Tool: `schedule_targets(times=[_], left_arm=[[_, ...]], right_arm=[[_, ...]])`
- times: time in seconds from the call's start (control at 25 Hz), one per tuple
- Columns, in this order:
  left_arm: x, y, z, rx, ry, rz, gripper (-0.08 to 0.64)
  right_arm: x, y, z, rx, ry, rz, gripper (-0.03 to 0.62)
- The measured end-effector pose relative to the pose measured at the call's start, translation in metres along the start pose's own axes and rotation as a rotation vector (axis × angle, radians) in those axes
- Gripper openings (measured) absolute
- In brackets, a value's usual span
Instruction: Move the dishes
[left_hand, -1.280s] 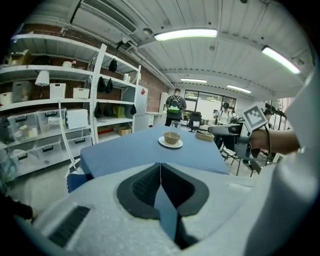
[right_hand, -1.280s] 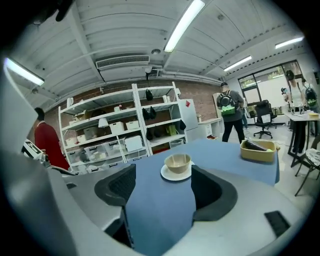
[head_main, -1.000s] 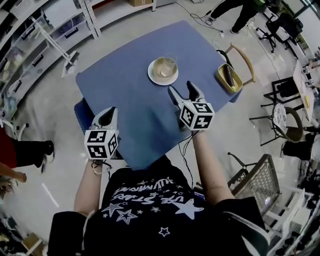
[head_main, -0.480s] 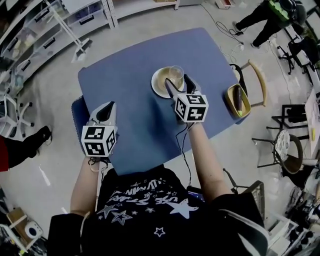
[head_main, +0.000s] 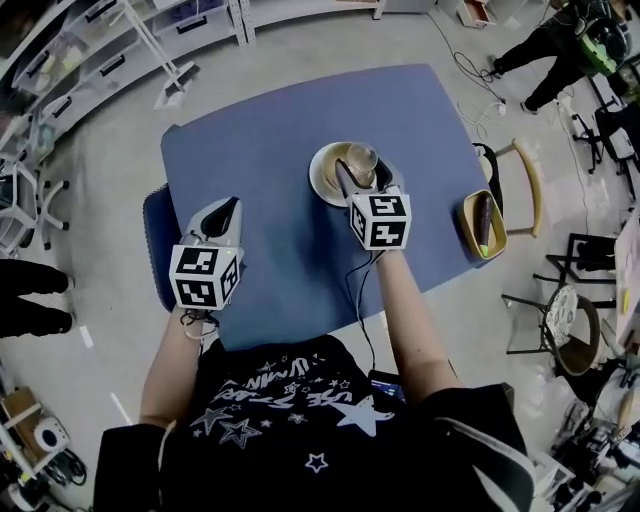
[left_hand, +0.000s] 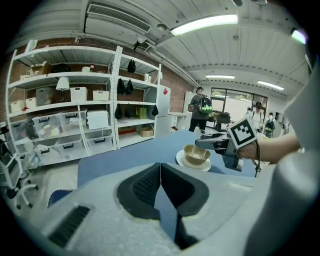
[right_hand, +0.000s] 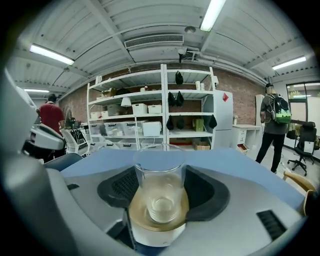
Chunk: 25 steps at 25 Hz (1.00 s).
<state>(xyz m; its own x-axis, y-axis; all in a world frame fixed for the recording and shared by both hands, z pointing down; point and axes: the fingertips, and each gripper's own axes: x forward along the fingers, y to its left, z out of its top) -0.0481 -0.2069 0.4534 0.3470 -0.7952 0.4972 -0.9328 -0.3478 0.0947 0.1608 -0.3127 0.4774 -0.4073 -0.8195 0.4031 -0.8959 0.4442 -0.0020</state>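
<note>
One glass (right_hand: 159, 185); one bowl (left_hand: 195, 156) (on one plate (left_hand: 181, 160)).

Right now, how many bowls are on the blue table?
2. The tan bowl sits on a white plate, a glass standing in it, midway across the blue table; the yellow bowl is at its right edge. Nothing seems hidden.

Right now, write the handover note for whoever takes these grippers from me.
Left gripper: shut, empty, over the near left part of the blue table.
Right gripper: open, one jaw on each side of the glass; no firm grip shows.
The glass stands in the tan bowl on the white plate, mid-table.
Yellow dish with a dark thing in it: at the table's right edge, untouched.
Done: nothing lifted yet.
Left: probably close on the glass, lift it, then move the bowl, plate and yellow dish.
</note>
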Motion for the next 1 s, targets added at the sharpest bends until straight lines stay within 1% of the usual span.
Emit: schedule_targets(times=[0.16,0.28,0.4,0.6,0.72,0.84,1.0], left_arm=[[0.005,0.001,-0.001,-0.013,0.003,-0.001,0.021],[0.009,0.006,-0.001,-0.021,0.006,0.005,0.021],[0.013,0.011,0.002,-0.026,0.007,0.012,0.021],[0.025,0.015,0.013,-0.02,-0.002,0.008,0.021],[0.032,0.014,0.018,-0.016,-0.007,0.002,0.021],[0.038,0.015,0.02,-0.017,-0.006,-0.002,0.021],[0.044,0.017,0.018,-0.019,0.01,-0.005,0.021]], right_arm=[[-0.001,0.002,0.001,-0.026,0.011,0.022,0.279],[-0.004,0.003,0.013,-0.028,-0.013,0.038,0.279],[-0.007,-0.001,0.033,-0.017,-0.053,0.052,0.279],[0.003,-0.015,0.057,0.037,-0.081,0.065,0.279],[0.012,-0.027,0.067,0.031,-0.095,0.055,0.279],[0.021,-0.043,0.075,0.045,-0.11,0.033,0.279],[0.039,-0.065,0.071,0.065,-0.099,-0.005,0.279]])
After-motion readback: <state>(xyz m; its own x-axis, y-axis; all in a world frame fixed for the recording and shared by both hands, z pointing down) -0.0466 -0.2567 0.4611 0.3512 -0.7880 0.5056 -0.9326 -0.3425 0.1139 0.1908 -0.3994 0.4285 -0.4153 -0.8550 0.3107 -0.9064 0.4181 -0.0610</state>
